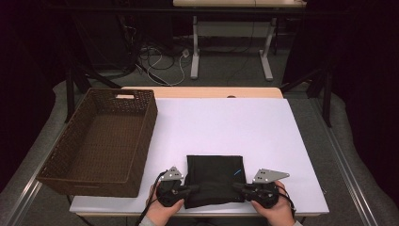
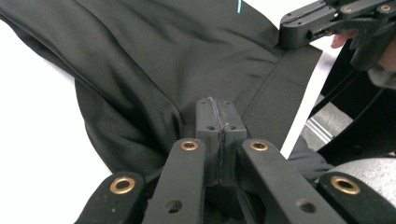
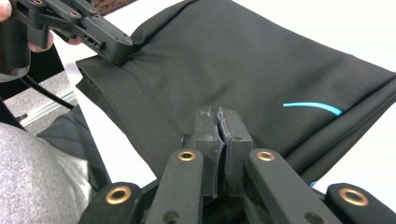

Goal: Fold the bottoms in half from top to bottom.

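Your left gripper [image 1: 192, 189] and right gripper [image 1: 237, 188] both have their fingers pinched together on the near hem of the folded black garment [image 1: 215, 175]. It lies flat at lower centre of the high view, on the white worktop [image 1: 226, 125]. The brown wicker basket [image 1: 143, 136] sits just to its left.

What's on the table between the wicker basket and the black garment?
Nothing: bare white table separates the basket from the garment, seen in the high view.
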